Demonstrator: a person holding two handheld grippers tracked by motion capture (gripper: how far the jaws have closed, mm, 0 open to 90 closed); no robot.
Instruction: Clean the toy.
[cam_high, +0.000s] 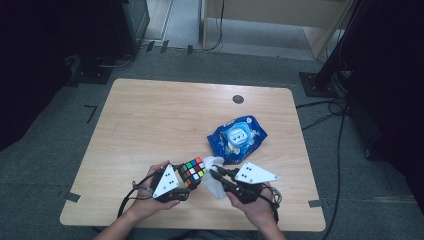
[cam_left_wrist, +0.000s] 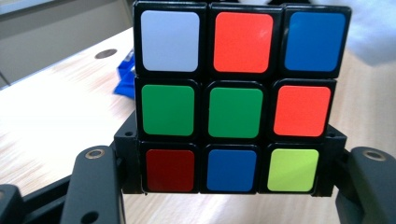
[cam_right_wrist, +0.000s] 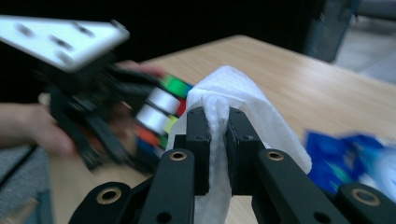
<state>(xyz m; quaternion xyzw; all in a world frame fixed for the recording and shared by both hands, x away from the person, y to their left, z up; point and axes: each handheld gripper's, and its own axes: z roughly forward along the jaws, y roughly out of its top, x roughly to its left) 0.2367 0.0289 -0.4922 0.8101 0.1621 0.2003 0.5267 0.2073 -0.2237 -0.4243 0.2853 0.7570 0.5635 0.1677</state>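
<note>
My left gripper (cam_high: 187, 180) is shut on a colour-sticker puzzle cube (cam_high: 192, 170), held above the table's near edge. In the left gripper view the cube (cam_left_wrist: 236, 100) sits between the two black jaws, one face with white, red, blue, green and yellow squares towards the camera. My right gripper (cam_high: 216, 173) is shut on a white wet wipe (cam_high: 214, 172), just right of the cube. The right gripper view shows the wipe (cam_right_wrist: 219, 126) pinched between the pads, bulging over them, with the cube (cam_right_wrist: 163, 109) and the left gripper close behind it at left.
A blue wet-wipe pack (cam_high: 238, 139) with a round lid lies on the wooden table (cam_high: 150, 120) beyond the grippers. A dark round grommet (cam_high: 238, 99) sits near the far edge. Cables and dark stands surround the table on the grey floor.
</note>
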